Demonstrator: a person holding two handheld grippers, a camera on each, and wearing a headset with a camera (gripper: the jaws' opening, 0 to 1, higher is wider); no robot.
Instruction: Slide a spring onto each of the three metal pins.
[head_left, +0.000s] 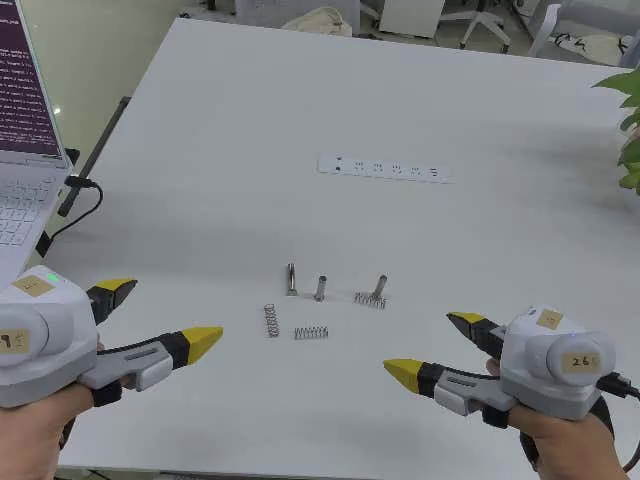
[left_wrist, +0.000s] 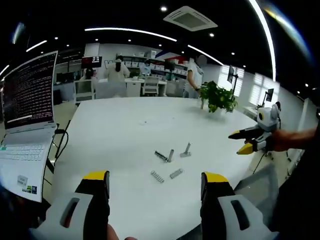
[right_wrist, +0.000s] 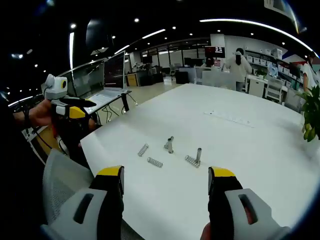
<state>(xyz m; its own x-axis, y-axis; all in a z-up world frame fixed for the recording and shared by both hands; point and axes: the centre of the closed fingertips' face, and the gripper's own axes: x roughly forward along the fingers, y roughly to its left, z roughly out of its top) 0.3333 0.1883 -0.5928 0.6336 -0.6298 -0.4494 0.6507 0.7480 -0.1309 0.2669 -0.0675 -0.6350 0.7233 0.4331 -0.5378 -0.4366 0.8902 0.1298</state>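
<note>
Three short metal pins (head_left: 291, 278) (head_left: 321, 288) (head_left: 380, 286) sit in a row mid-table. In the left gripper view the leftmost pin (left_wrist: 161, 156) looks to lie flat, while the other two (left_wrist: 170, 155) (left_wrist: 187, 148) stand upright. Two springs (head_left: 270, 320) (head_left: 311, 332) lie loose in front of them, and a third spring (head_left: 369, 299) rests at the foot of the right pin. My left gripper (head_left: 165, 315) hovers open at the near left, apart from the springs. At the near right my right gripper (head_left: 432, 345) is also open, holding nothing.
A white power strip (head_left: 385, 168) lies beyond the pins. An open laptop (head_left: 20, 150) with a black cable (head_left: 85, 190) sits at the table's left edge. A green plant (head_left: 625, 130) stands at the right edge. People and desks fill the room behind.
</note>
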